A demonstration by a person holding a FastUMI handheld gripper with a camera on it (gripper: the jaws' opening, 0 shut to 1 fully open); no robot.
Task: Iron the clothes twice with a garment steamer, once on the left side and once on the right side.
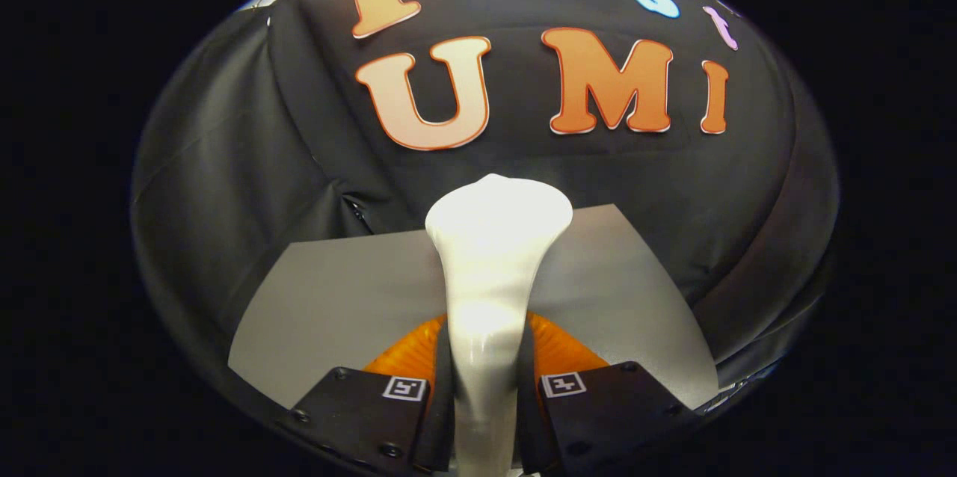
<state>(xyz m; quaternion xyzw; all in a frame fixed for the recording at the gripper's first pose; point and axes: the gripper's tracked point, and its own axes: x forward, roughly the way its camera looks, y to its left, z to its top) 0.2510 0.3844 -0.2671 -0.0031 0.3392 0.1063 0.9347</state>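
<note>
A white garment steamer (490,268) stands up between my two fingers, its slim handle clamped by both and its wide head flaring out beyond the fingertips. My gripper (486,357) is shut on that handle. Beyond and under the steamer lies a flat grey sheet (336,297) on the table; I cannot tell whether it is the garment. The steamer's head hides the middle of that sheet.
The booth's black cloth wall (239,185) rises behind the grey sheet and curves round both sides. Its folds hang close to the sheet's far left corner.
</note>
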